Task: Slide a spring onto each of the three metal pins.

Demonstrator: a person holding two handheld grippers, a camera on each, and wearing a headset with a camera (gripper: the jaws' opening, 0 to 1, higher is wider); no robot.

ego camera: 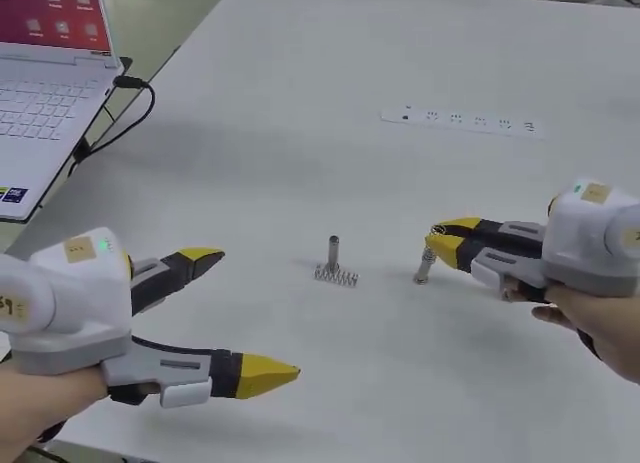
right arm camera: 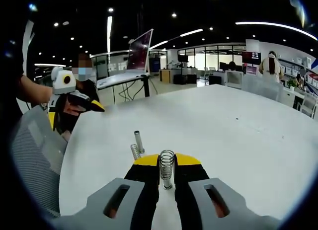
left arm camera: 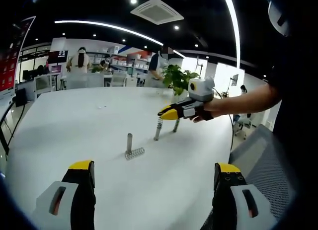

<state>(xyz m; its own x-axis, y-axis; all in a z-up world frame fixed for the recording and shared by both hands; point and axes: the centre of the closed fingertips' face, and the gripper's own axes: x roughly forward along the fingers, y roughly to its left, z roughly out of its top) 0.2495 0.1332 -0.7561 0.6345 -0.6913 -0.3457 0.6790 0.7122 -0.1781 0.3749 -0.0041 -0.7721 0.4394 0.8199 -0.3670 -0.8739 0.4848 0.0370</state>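
Left gripper is nearest, and its two yellow-tipped jaws are spread wide with nothing between them. Out in front stands the middle pin, straight up on the white table. A loose spring lies on its side, touching the foot of that pin. To the right of the pin, the right gripper pinches a second spring; I cannot tell if a pin is inside it. I think the springs are light, thin and bouncy, so they could roll or jump away. A soft pinch on the sides near the middle looks best, with both ends left free. The pin looks hard, smooth and easy to knock over. Far behind the pin is a power strip, and far to its left a laptop. The yellow stickers on the grippers are too small to read
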